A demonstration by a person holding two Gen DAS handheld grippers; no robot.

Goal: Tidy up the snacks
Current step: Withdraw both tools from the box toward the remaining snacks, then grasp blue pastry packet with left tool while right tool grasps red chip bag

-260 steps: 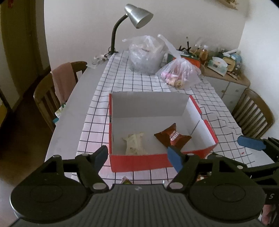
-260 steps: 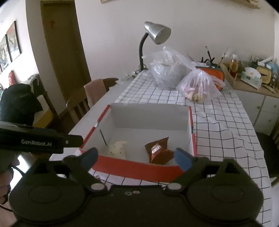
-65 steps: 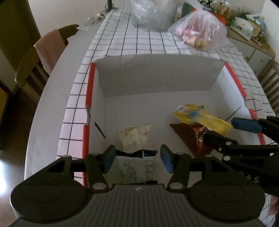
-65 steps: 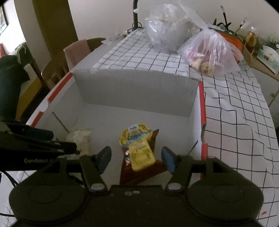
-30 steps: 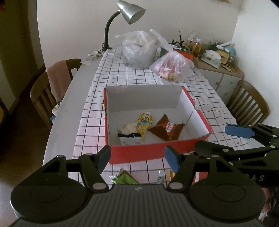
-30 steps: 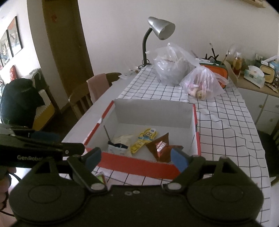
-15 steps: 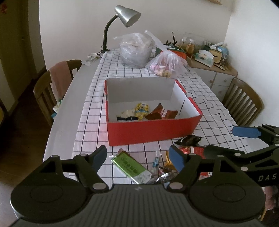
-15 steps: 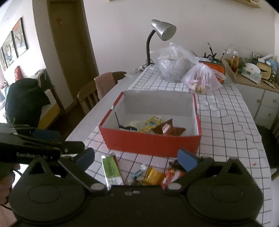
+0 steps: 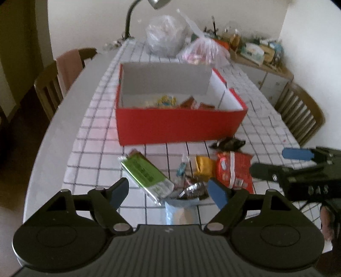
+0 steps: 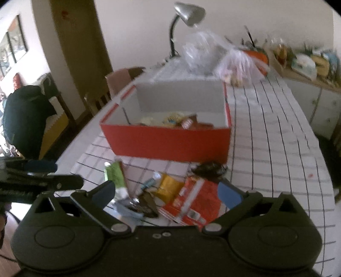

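Note:
A red cardboard box (image 9: 179,125) (image 10: 168,140) stands on the checked tablecloth with a yellow snack (image 9: 166,100) and a brown packet (image 9: 194,104) inside. In front of it lie loose snacks: a green packet (image 9: 147,174) (image 10: 115,172), a yellow packet (image 9: 203,166) (image 10: 170,185), a red packet (image 9: 233,170) (image 10: 196,200), a dark wrapper (image 9: 228,143) (image 10: 210,168) and a pale blue packet (image 9: 181,209). My left gripper (image 9: 168,190) hangs open over the green and blue packets, holding nothing. My right gripper (image 10: 168,192) is wide open above the yellow and red packets, also holding nothing.
Two filled plastic bags (image 9: 168,38) (image 9: 202,52) and a desk lamp (image 10: 187,15) stand behind the box. Wooden chairs (image 9: 55,83) (image 9: 300,113) flank the table. A cluttered sideboard (image 9: 260,55) is at the far right. The table's left edge (image 9: 42,144) runs close by.
Both grippers have drawn back from the box and sunk toward the loose snacks near the table's front. Their jaws stand wider than a second ago. The view is blurred by motion.

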